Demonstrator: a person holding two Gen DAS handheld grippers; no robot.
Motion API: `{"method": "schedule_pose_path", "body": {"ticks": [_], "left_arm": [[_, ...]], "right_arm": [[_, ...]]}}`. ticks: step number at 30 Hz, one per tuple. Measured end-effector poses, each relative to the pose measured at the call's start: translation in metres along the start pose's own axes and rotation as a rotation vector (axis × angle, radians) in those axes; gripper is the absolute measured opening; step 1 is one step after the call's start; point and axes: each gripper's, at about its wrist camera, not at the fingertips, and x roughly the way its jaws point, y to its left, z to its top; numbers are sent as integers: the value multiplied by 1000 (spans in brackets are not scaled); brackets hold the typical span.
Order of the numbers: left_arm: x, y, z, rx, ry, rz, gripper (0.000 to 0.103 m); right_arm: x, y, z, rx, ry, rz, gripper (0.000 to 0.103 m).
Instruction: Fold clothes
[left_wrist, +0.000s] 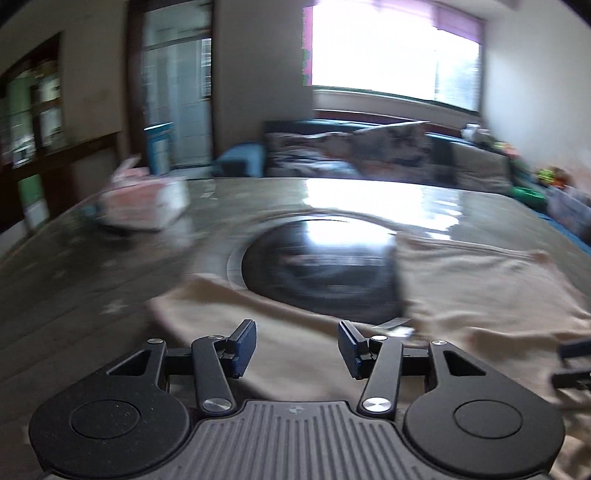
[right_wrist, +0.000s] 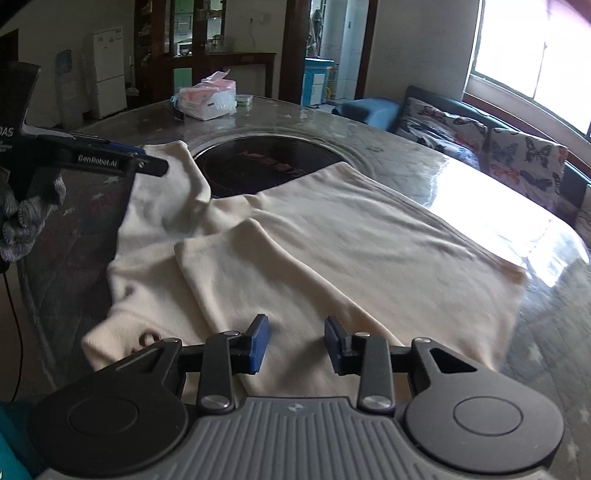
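A cream shirt (right_wrist: 317, 236) lies spread on the counter (right_wrist: 424, 162), partly folded, and its far edge covers part of the round black plate (right_wrist: 258, 162) set in the counter. The right claw (right_wrist: 297, 345) hangs wide above the near edge of the shirt and holds nothing. The left claw (left_wrist: 297, 349) is wide too, over the cloth. A tissue pack (right_wrist: 208, 98) stands at 11 o'clock, well apart from the shirt.

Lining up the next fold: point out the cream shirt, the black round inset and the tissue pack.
cream shirt (right_wrist: 332, 251): right wrist view, main panel.
black round inset (right_wrist: 258, 162): right wrist view, dark centre.
tissue pack (right_wrist: 208, 98): right wrist view, front face.
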Motion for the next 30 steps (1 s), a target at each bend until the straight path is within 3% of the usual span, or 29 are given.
{"method": "schedule_pose_path", "body": {"ticks": [6,13,17,19,20,21,23,26,30], "left_arm": [[24,47,8,-111,32,162,57],[50,68,11,-186,89,188,56],[55,67,10,-195,92,183,55],[57,68,11,-197,86,172,39],[57,68,12,-198,84,158,24],[57,67,13,-204,80,148,16],[56,66,15,-219,70,128,9],[43,60,24,-238,30,84,8],[7,34,42,-229,-50,-36,8]], "right_arm": [[9,10,12,-15,-15,26,35],[3,13,14,-16,-31,18,35],[-9,7,14,8,-58,1,36],[-14,5,13,18,-68,-5,36],[-16,4,12,23,-73,-9,36],[-19,3,11,31,-78,-15,36],[-25,0,8,46,-87,-26,36],[-34,-6,4,78,-106,-45,36],[-46,-16,-2,113,-132,-72,36]]}}
